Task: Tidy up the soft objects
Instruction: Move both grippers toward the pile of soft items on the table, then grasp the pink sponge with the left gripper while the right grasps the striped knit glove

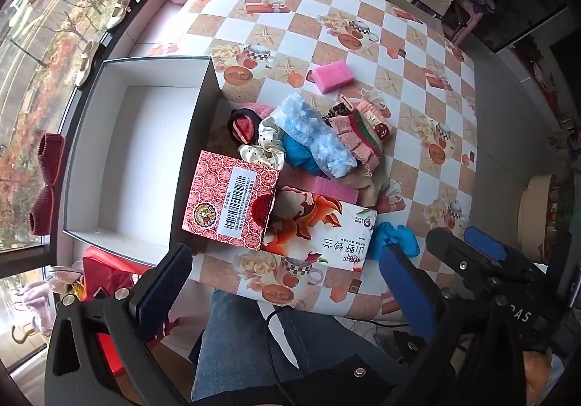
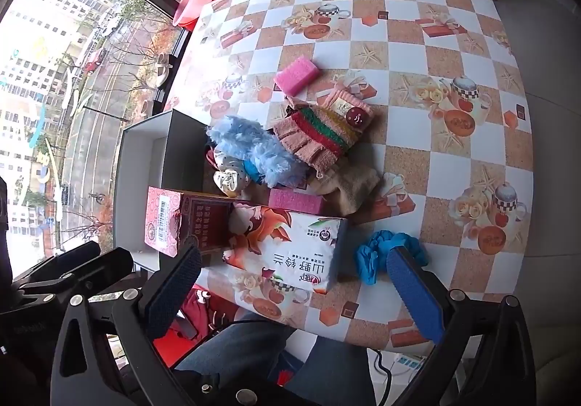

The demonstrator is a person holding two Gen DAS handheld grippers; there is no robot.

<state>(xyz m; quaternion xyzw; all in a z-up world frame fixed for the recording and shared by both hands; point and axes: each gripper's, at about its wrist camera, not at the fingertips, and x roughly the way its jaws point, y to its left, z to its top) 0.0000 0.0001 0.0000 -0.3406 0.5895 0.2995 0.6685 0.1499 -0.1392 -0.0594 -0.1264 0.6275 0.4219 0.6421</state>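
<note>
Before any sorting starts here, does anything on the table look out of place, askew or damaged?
Two things. A crumpled blue glove lies alone near the table's front edge, apart from the heap of soft items. The red patterned carton sits askew, leaning over the rim of the empty grey box.

Bright daylight from the window (image 2: 54, 79), overexposed glare, strong fisheye edge distortion.

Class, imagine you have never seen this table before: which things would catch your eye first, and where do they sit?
The jumbled heap of soft things at mid-table draws the eye first: a fluffy pale-blue duster, striped knitted socks and a pink rectangular sponge lying apart behind them. Left of the heap stands an empty grey-and-white open box. A crumpled blue rubber glove lies near the table's front edge.
</note>
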